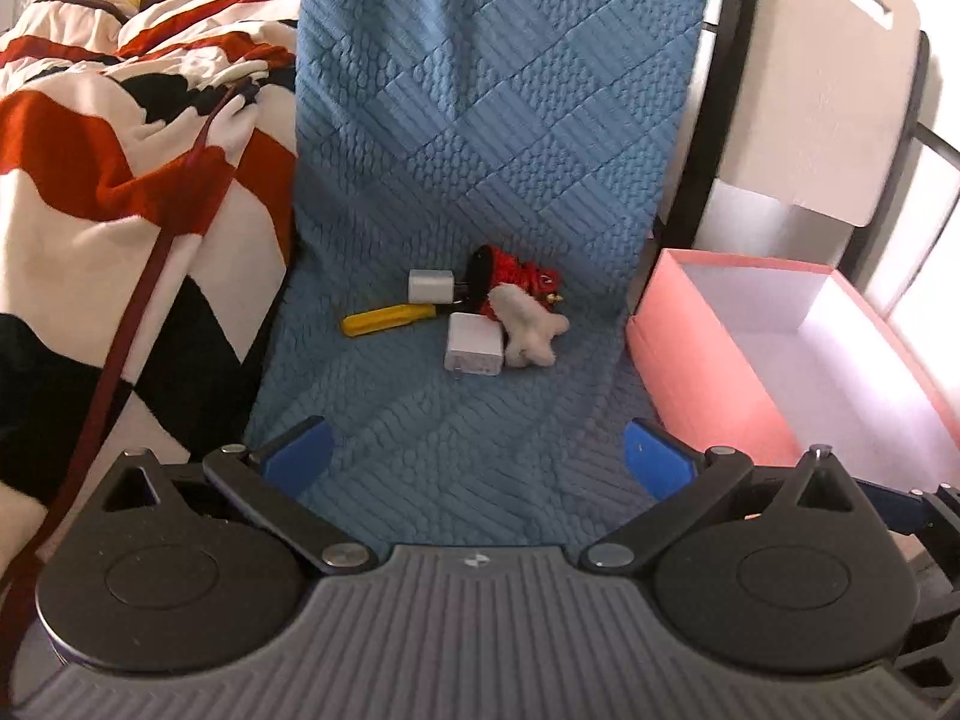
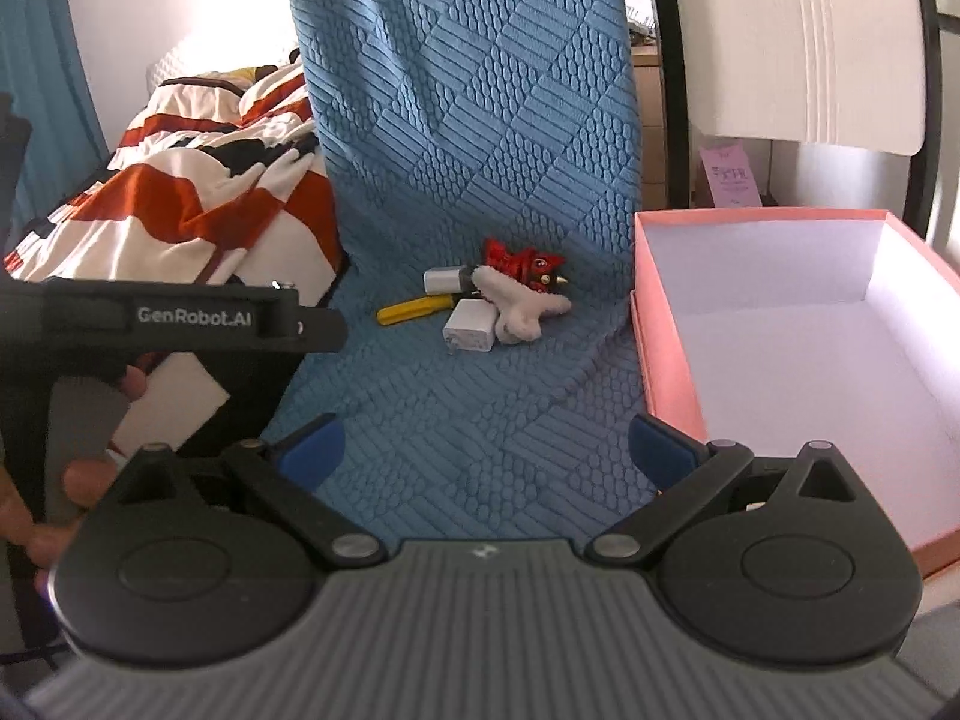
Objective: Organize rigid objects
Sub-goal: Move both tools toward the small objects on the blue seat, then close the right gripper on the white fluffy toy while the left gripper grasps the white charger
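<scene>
A small pile lies on the blue quilted cover (image 1: 480, 150): a yellow-handled tool (image 1: 387, 319), two white charger plugs (image 1: 429, 286) (image 1: 474, 345), a red and white plush toy (image 1: 522, 300). The same pile shows in the right wrist view: yellow tool (image 2: 414, 310), plugs (image 2: 444, 279) (image 2: 471, 327), plush (image 2: 522, 288). My left gripper (image 1: 477, 459) is open and empty, short of the pile. My right gripper (image 2: 486, 450) is open and empty, also short of it. The left gripper's body (image 2: 180, 315) shows at the left in the right wrist view.
An open pink box (image 1: 798, 360) with a white inside stands right of the pile, also in the right wrist view (image 2: 810, 324). A red, white and black blanket (image 1: 120, 150) is heaped on the left. A white chair back (image 2: 798, 42) stands behind the box.
</scene>
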A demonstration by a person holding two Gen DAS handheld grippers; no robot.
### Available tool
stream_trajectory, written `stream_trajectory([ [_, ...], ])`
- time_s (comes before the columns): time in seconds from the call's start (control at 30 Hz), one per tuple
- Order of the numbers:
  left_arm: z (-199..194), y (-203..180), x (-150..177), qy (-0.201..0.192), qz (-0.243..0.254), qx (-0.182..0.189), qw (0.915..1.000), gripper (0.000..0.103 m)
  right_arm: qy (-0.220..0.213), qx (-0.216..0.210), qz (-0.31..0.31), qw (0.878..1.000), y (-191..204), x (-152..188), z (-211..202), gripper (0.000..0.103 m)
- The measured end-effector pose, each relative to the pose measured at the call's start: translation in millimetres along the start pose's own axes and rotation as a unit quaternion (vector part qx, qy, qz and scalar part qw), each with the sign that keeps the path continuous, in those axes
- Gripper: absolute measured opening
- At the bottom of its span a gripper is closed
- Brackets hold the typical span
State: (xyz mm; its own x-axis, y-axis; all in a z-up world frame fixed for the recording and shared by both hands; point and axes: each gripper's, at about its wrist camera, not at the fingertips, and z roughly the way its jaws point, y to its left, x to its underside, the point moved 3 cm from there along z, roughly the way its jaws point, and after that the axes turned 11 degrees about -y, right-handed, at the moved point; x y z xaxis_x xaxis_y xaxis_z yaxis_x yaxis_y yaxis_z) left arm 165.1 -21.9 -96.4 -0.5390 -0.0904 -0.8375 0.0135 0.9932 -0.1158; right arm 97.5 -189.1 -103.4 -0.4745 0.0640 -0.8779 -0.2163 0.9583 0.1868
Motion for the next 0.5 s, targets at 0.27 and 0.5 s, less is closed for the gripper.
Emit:
stream_trajectory([
  [0.27,46,21,12,0.008,-0.014,-0.009,0.9998,0.103,-0.005,-0.002,-0.014,1.000,3,-2,30,0.103],
  [0.5,80,33,16,-0.007,-0.009,-0.022,0.9997,0.103,-0.015,-0.018,-0.022,0.999,4,-3,56,0.103],
])
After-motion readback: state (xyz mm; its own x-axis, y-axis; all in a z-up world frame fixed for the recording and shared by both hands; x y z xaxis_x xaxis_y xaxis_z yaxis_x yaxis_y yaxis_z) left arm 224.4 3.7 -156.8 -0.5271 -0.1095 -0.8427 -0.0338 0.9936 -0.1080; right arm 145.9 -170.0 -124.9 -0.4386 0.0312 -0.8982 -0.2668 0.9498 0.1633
